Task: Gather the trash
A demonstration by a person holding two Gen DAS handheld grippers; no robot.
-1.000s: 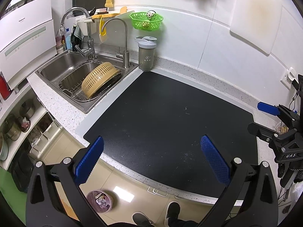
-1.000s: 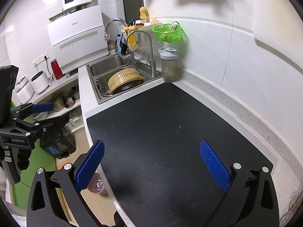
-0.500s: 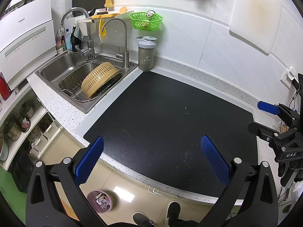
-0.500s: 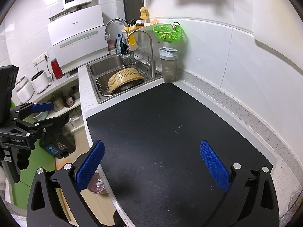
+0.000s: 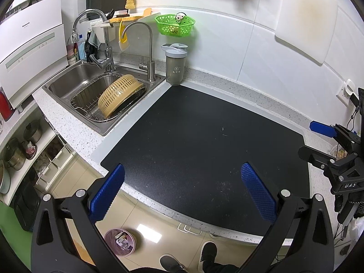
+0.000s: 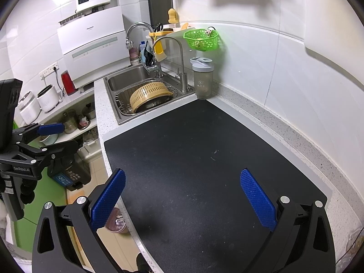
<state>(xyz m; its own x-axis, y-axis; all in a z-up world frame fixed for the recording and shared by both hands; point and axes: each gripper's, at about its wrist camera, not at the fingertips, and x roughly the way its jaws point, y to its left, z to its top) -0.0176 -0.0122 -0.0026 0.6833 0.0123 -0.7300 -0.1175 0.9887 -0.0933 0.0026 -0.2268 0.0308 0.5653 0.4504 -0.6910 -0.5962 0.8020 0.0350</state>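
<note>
Two claws hang spread wide over a kitchen worktop, neither pinching anything: the left claw [image 5: 182, 191] sits at the near edge above the floor, and the right claw [image 6: 182, 195] is over the near part of a black mat [image 5: 204, 136]. That mat covers most of the speckled pale worktop [image 5: 238, 88] and carries only a few faint specks and smears. At the far left a steel sink [image 5: 68, 84] holds a wire rack with a yellow colander [image 5: 118, 96] tipped on its side, and two taps rise behind it. A grey shaker bottle [image 5: 175, 64] stands upright at the far corner of the mat, just beside the sink, with a green basket [image 5: 174, 25] hanging on the white tiled wall above it. A white cutting board [image 5: 304, 18] hangs on the wall to the right. A white appliance [image 6: 93, 45] stands left of the sink. On the tiled floor, below the worktop's near edge, a small round bin [image 5: 120, 241] holds scraps of trash [image 5: 121, 238]. The tips of a person's dark shoes [image 5: 188, 257] show on the floor beside it.
</note>
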